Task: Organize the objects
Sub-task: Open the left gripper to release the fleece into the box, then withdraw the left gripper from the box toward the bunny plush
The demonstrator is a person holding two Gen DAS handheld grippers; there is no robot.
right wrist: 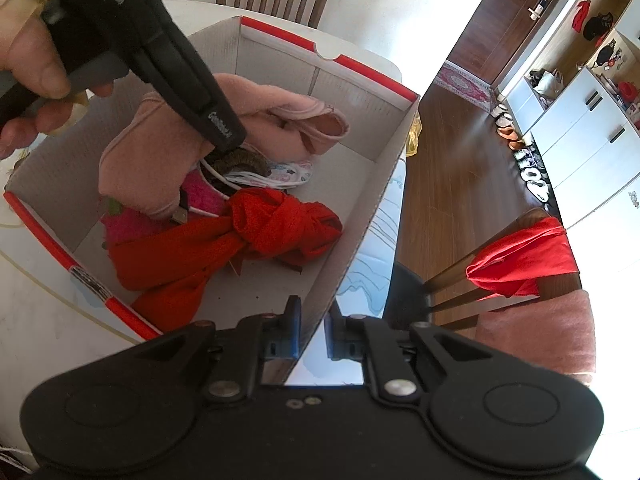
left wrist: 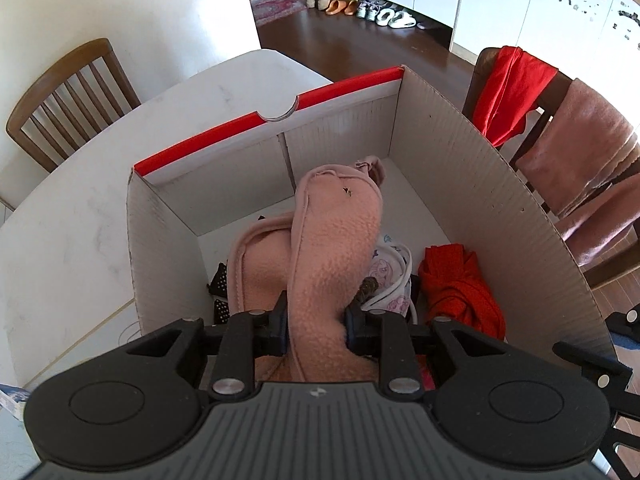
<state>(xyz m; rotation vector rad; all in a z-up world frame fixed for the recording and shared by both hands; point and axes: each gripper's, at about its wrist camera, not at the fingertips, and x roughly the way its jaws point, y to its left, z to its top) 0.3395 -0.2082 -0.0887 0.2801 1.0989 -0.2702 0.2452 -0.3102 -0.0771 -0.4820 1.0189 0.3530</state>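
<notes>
Sitting on the white table (left wrist: 80,208), the cardboard box (left wrist: 460,168) holds, left to right, a black spotted cloth (left wrist: 219,280), pink fleece (left wrist: 336,240) clamped by the left gripper (left wrist: 314,320), patterned fabric (left wrist: 386,272), red cloth (left wrist: 460,284). Right gripper (right wrist: 311,328) pinches the box wall.

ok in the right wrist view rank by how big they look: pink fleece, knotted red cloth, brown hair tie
1. pink fleece and knotted red cloth: look alike in size, and the left claw hides part of the fleece
2. brown hair tie: smallest
</notes>
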